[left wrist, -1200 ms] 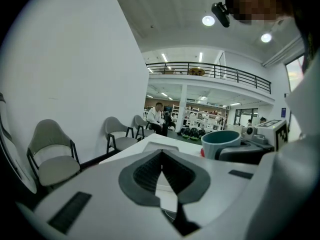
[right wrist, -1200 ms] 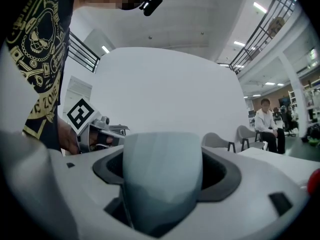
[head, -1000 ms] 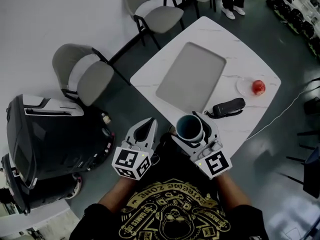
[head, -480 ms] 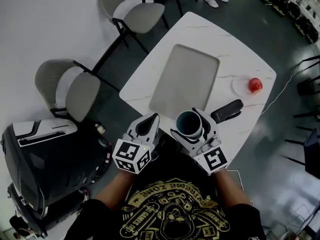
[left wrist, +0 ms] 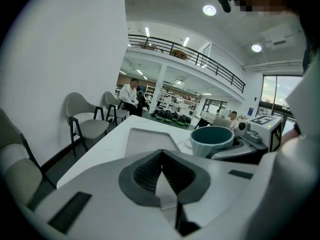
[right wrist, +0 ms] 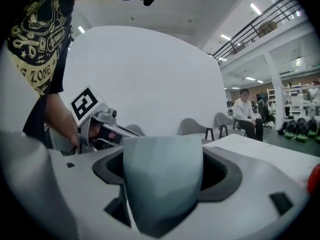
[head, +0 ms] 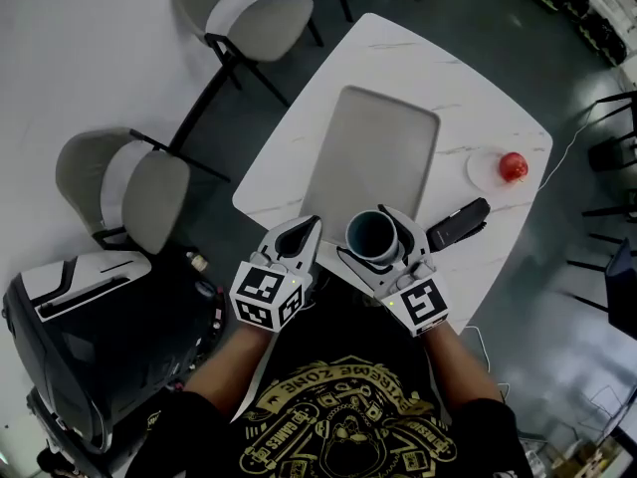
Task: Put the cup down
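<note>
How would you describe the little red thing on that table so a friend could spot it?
Find the white square table with a big grey rectangular tray in its middle. At its right corner lies a small pale round plate, and the red ball-shaped thing sits on it. It is the only red item; its neighbour, a black oblong case, is dark and long.

Both forearms are reaching forward side by side, the left tool (head: 305, 234) is pointing ahead with its jaws pressed together on nothing, and the right tool (head: 379, 229), just beside it, is gripping the upright cup (head: 371, 239) between its jaws.
</note>
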